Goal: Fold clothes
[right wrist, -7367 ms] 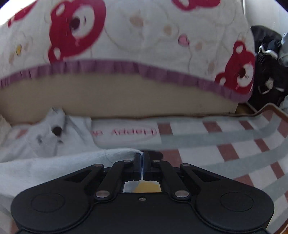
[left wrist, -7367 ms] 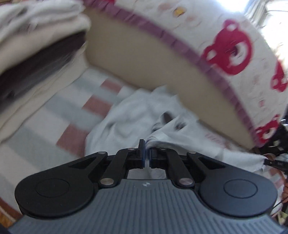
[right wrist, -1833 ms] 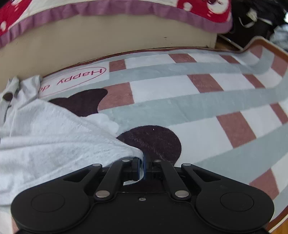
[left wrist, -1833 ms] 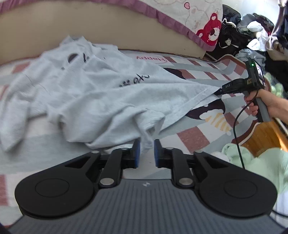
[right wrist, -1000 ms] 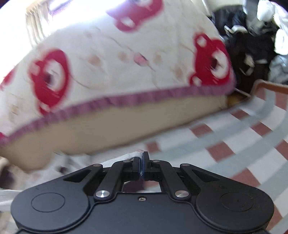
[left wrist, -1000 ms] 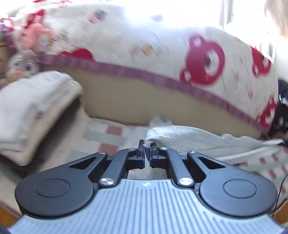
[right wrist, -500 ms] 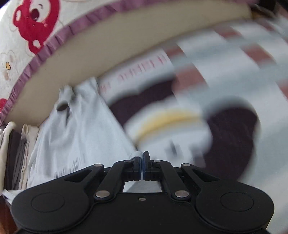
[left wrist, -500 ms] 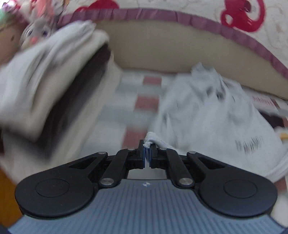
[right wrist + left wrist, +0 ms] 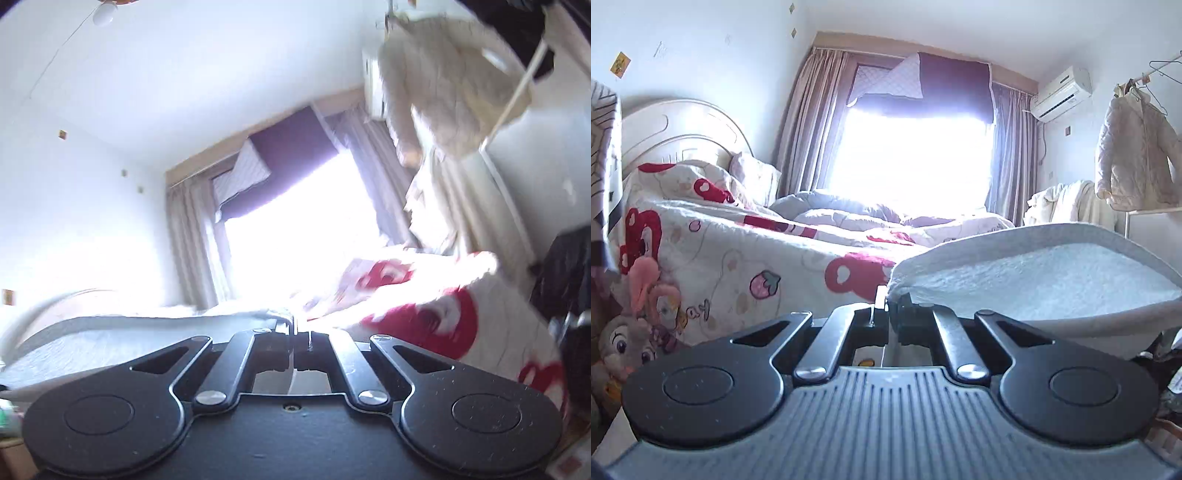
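Pale grey T-shirt (image 9: 1034, 273) held up in the air, stretched between the two grippers; it runs off to the right in the left wrist view and off to the left (image 9: 122, 339) in the right wrist view, so the cloth spans the gap between them at about bed height. Left gripper (image 9: 887, 306): fingers pinched together on a bunched corner of the hem, a white nub of fabric poking up between the pads. Right gripper (image 9: 295, 326): fingers closed to a thin slit with the shirt's edge caught in it. Fabric looks like soft jersey knit, matte, slightly fuzzy on the inner face, with a rolled, stitched hem; it sags in a shallow trough between the holds. Risks, as judged: each hold is only a small bite near the edge, so a sharp shake or uneven pull could slip a corner free and drop the shirt in a heap; the right view is motion-blurred, suggesting fast movement, which makes that likelier. Slack in the middle may also lay down wrinkled or twisted. Beyond: bed (image 9: 746, 236) with white quilted cover printed with red bears, bright window (image 9: 916, 162) with curtains, puffy cream jacket (image 9: 1137, 155) on a rail, plush toy (image 9: 624, 343) at lower left.
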A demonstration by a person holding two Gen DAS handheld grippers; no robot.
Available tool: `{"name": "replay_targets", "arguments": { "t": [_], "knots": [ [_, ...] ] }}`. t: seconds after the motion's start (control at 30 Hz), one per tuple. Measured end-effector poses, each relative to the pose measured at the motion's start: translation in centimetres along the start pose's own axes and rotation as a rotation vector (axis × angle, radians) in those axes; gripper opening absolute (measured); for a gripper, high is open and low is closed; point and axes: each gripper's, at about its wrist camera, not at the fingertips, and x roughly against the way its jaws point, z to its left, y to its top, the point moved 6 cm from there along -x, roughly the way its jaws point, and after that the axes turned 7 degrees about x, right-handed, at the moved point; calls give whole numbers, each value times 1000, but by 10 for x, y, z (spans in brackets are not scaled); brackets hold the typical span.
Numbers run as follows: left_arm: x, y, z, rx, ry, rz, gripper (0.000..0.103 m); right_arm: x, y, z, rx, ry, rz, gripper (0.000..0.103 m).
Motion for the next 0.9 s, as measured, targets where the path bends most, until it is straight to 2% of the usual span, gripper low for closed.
{"name": "replay_targets", "arguments": {
  "t": [0.07, 0.1, 0.17, 0.3, 0.33, 0.4, 0.5, 0.7, 0.77, 0.8, 0.9],
  "knots": [
    [19, -41, 16, 8, 22, 74, 4, 24, -48, -8, -69, 28, 129, 2],
    [24, -75, 30, 33, 40, 137, 4, 38, -78, -13, -100, 24, 200, 2],
    [27, -154, 62, 88, 91, 273, 4, 66, -152, -30, -126, -54, 349, 2],
    [31, -312, 105, 93, 241, 551, 4, 112, -290, -60, -142, -174, 634, 1],
    [35, -343, 114, 98, 274, 606, 4, 119, -314, -61, -126, -188, 695, 1],
    [44, -381, 124, 133, 307, 680, 4, 131, -342, -54, -97, -198, 773, 1],
    [54, -395, 126, 172, 323, 734, 4, 144, -335, -52, -135, -205, 801, 1],
    [60, -364, 110, 98, 299, 725, 4, 157, -277, -46, -108, -171, 736, 1],
    [63, -369, 112, 119, 306, 767, 4, 167, -275, -44, -81, -146, 750, 1],
    [64, -376, 115, 134, 316, 798, 5, 171, -276, -44, -68, -138, 766, 2],
    [67, -394, 123, 177, 344, 891, 5, 185, -307, -51, -90, -176, 902, 2]
  ]
}}
